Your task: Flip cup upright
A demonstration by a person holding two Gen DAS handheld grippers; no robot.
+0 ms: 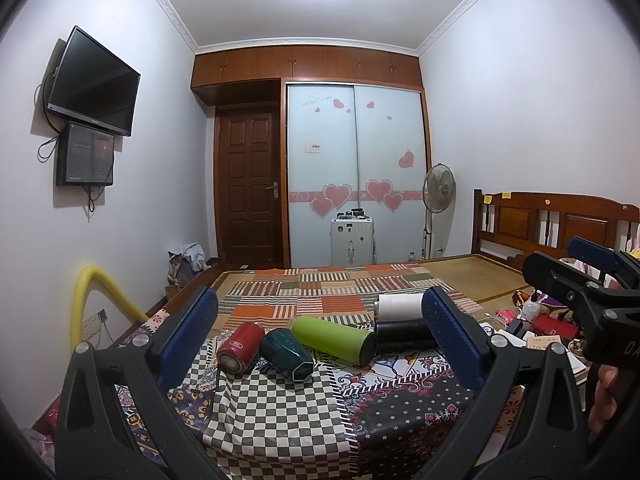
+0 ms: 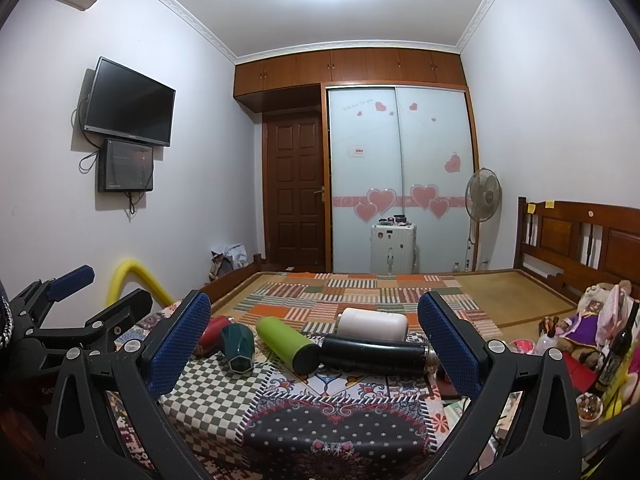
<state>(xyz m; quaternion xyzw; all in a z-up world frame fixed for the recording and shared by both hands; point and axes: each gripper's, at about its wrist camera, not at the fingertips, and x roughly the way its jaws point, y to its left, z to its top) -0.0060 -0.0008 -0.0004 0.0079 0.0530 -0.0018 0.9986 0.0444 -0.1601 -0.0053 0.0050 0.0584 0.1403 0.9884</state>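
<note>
A: Count the cups lying in front of you.

B: Five, all on their sides on the patchwork cloth (image 1: 280, 408) of the bed. From left to right: a red cup (image 1: 240, 346) with a ribbed metal end facing you, a dark teal faceted cup (image 1: 286, 354) whose hexagonal base faces you, a lime-green tumbler (image 1: 332, 338) with a smooth matte body, a glossy black flask (image 1: 404, 338), and a white cup (image 1: 400, 306) just beyond the black one.

A: Are they touching?

B: The red and teal ones press together, and the teal leans on the green. The green's dark end meets the black flask. The white lies just behind the black (whether they touch, you cannot tell).

A: Your grippers?

B: Your left gripper (image 1: 320, 336) is spread wide, holding nothing; its two blue pads (image 1: 188, 336) have a dotted rubber texture and frame the whole row from the near side. Your right gripper (image 2: 314, 342) is likewise wide and empty, with the black flask (image 2: 372, 354) and white cup (image 2: 374, 324) between its fingers, well beyond them.

A: And the cloth?

B: Stitched patches: green-and-white checks near left, a dark floral panel near right, striped orange and brown squares farther off. Beyond lies a woven straw mat (image 1: 476, 276), and one wooden headboard (image 1: 548, 224) stands far right.
</note>
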